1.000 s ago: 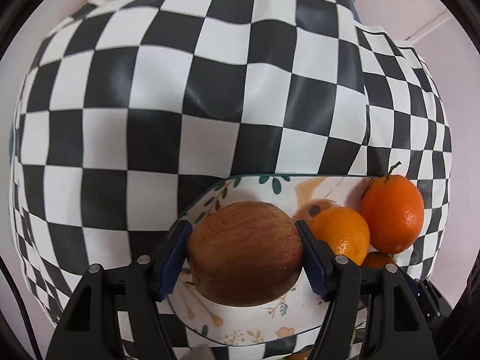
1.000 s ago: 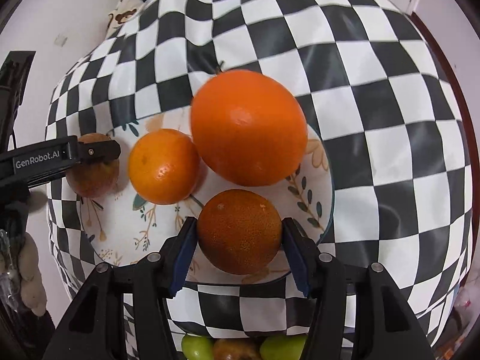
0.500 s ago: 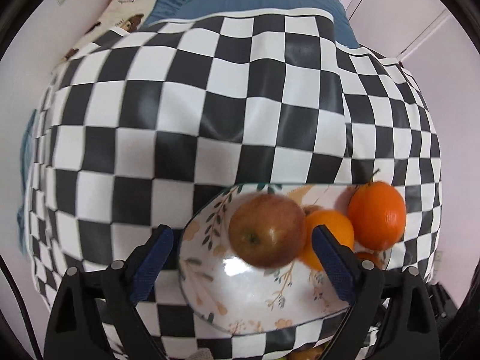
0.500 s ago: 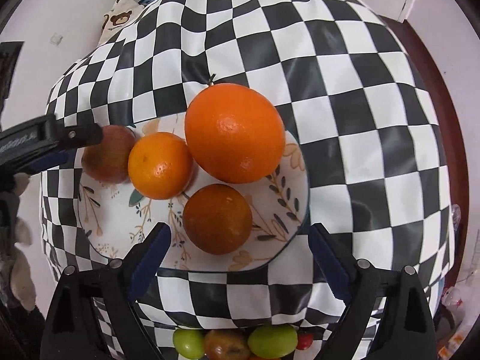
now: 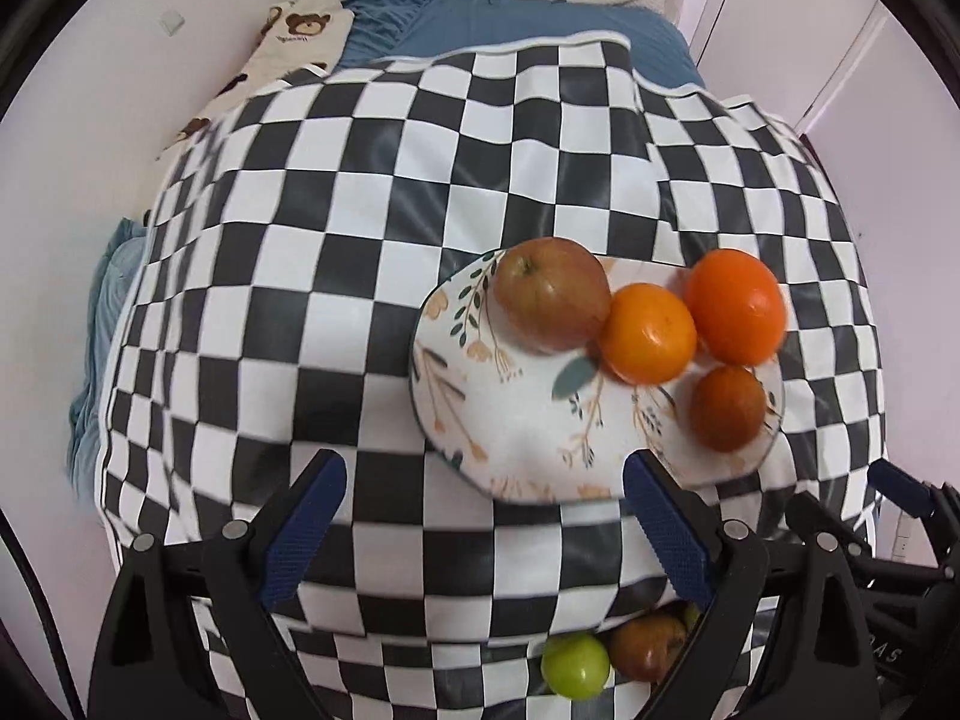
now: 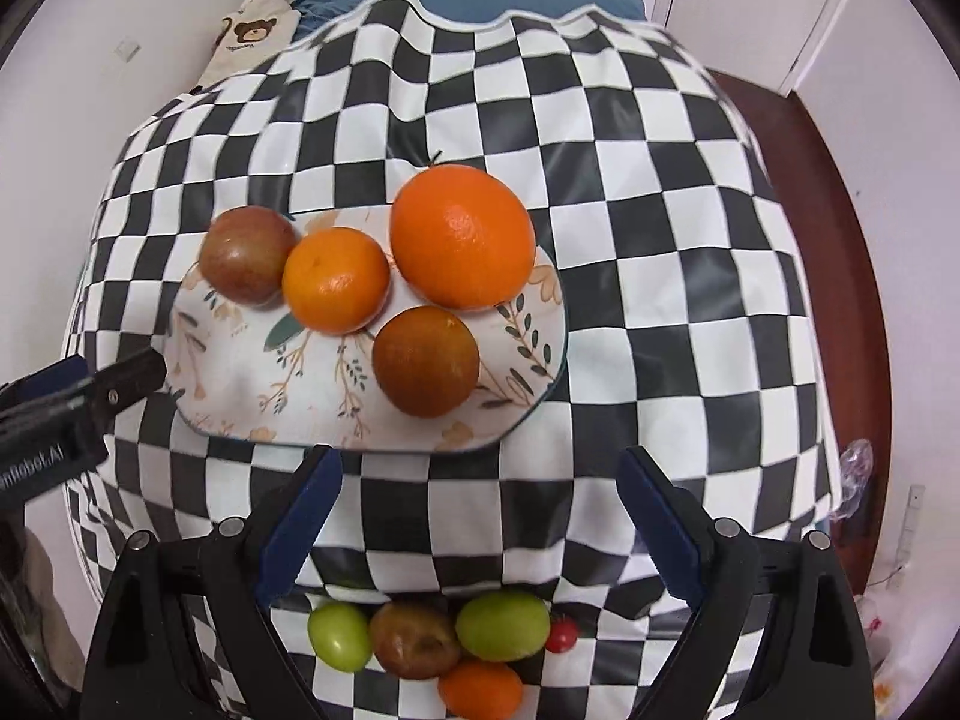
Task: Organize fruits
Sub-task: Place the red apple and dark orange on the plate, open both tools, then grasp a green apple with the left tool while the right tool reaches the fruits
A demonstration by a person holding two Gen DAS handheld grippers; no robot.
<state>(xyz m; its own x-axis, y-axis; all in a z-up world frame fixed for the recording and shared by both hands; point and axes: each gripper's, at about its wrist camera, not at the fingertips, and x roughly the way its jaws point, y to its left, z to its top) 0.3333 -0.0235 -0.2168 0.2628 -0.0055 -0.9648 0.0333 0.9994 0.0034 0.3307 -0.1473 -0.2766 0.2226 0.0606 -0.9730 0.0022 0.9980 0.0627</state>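
Observation:
A floral plate (image 5: 510,420) (image 6: 252,384) on the checkered cloth carries a reddish apple (image 5: 549,294) (image 6: 246,252), a small orange (image 5: 648,333) (image 6: 336,279), a big orange (image 5: 735,303) (image 6: 462,234) and a dark brownish orange (image 5: 726,408) (image 6: 426,369). My left gripper (image 5: 480,480) hangs open above the plate's near left rim, nothing between its fingers. My right gripper (image 6: 480,474) is open too, above the cloth just in front of the plate. The left gripper's tip (image 6: 120,378) shows at the left edge of the right wrist view.
More fruit lies at the near table edge: green fruits (image 6: 501,624) (image 5: 575,672), a brownish apple (image 6: 414,639), a small orange (image 6: 480,687), a tiny red fruit (image 6: 561,636). A blue bed cover (image 5: 510,18) and bear-print cloth (image 5: 294,36) lie beyond. Brown floor (image 6: 840,192) is on the right.
Both grippers opened, let go of the apple and the dark orange onto the plate, and rose and drew back; the left one moved left of the plate.

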